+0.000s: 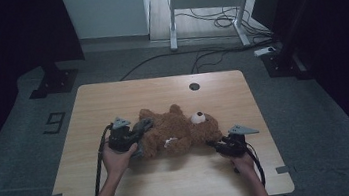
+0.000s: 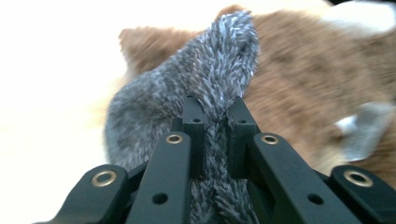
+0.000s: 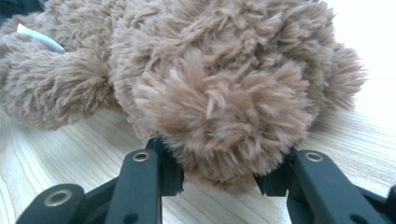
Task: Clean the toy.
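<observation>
Teddy bear (image 1: 176, 130) lies on its back across the middle of the wooden table (image 1: 173, 184), head toward the person's right, a grey furry garment (image 1: 138, 130) at its leg end on the left; the left gripper (image 1: 122, 137) sits right at that grey piece, and in the left gripper view its jaws are pinched nearly together on a fold of the grey fur (image 2: 219, 84), fabric squeezed flat between them; the right gripper (image 1: 228, 144) is down at the head end, and in the right gripper view its jaws stand wide apart around a rounded brown tuft (image 3: 219, 116), likely an ear, bracketing it but not yet clamped; a white tag (image 3: 39, 39) shows farther along the body. By the look of it, this is light, soft, squashy stuff; plush compresses and slides over the stuffing, so a shallow pinch on pile alone may slip; a better hold takes a full fold of fabric or a whole ear or limb; nothing fragile here, though pulling hard could stretch a seam.
</observation>
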The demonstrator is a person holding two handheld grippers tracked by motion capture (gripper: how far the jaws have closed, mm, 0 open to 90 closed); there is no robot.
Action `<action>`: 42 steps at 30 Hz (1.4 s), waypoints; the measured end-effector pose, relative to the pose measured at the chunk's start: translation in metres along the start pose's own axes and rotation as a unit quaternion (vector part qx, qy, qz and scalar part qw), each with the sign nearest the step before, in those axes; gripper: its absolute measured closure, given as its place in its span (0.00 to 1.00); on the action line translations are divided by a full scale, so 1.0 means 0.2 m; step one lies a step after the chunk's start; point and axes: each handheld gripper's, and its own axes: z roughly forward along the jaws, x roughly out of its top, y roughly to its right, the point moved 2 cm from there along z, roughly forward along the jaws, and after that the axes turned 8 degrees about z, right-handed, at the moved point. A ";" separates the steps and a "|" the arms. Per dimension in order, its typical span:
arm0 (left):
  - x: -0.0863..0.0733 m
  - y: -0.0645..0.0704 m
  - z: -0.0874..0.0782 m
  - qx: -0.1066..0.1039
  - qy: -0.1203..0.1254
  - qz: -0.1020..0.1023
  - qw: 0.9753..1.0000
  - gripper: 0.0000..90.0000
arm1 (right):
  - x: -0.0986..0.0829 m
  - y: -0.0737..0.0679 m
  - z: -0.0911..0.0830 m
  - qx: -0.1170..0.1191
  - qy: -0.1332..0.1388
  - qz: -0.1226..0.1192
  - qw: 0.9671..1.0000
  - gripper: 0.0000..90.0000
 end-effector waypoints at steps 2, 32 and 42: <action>0.06 0.08 0.00 -0.005 0.009 0.021 1.000 0.90 | 0.00 0.00 0.00 -0.001 -0.001 -0.001 1.000 0.66; 0.19 0.23 0.22 0.028 -0.026 0.071 0.997 0.90 | -0.04 -0.02 -0.03 -0.005 -0.017 -0.011 1.000 0.68; -0.02 0.04 0.19 0.039 -0.054 0.014 0.998 0.90 | -0.04 -0.03 -0.04 -0.006 -0.023 -0.011 1.000 0.69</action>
